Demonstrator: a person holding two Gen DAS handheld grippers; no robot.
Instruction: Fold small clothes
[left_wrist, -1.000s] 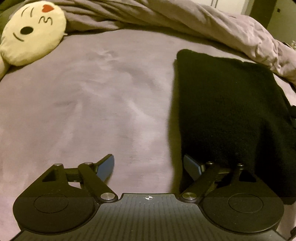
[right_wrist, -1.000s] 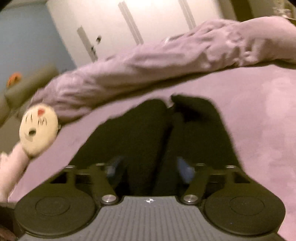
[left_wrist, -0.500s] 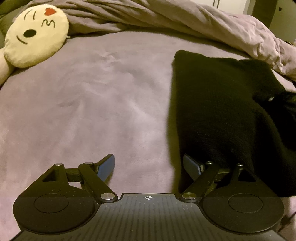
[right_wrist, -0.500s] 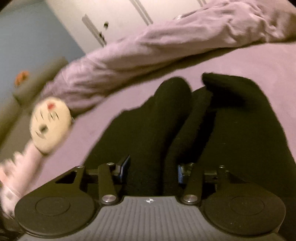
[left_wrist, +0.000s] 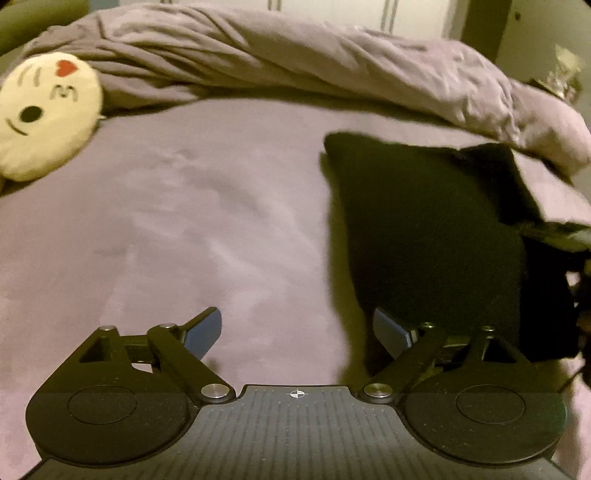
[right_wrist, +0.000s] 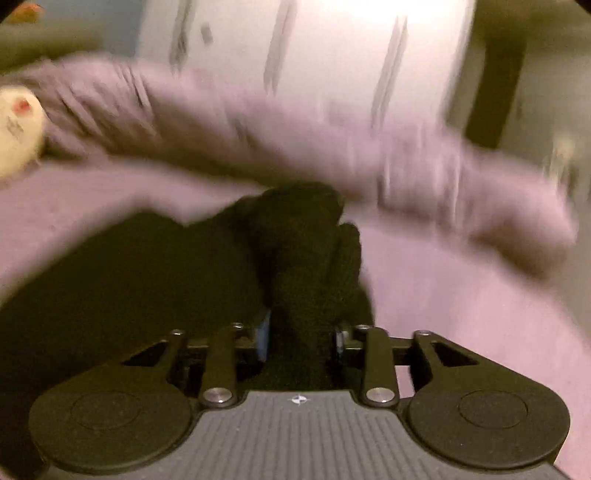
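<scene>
The garment (left_wrist: 424, 236) lies on the bed (left_wrist: 203, 229), right of the left gripper (left_wrist: 297, 330). Behind it, the bunched duvet (left_wrist: 295, 62) runs across. The plush pillow (left_wrist: 44, 114) sits far left on the bed.

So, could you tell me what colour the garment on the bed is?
Black; the garment shows best in the left wrist view.

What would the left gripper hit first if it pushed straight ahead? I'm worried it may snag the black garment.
Probably the bare purple bedspread; the left gripper is open, and the black garment lies just right of its line.
</scene>
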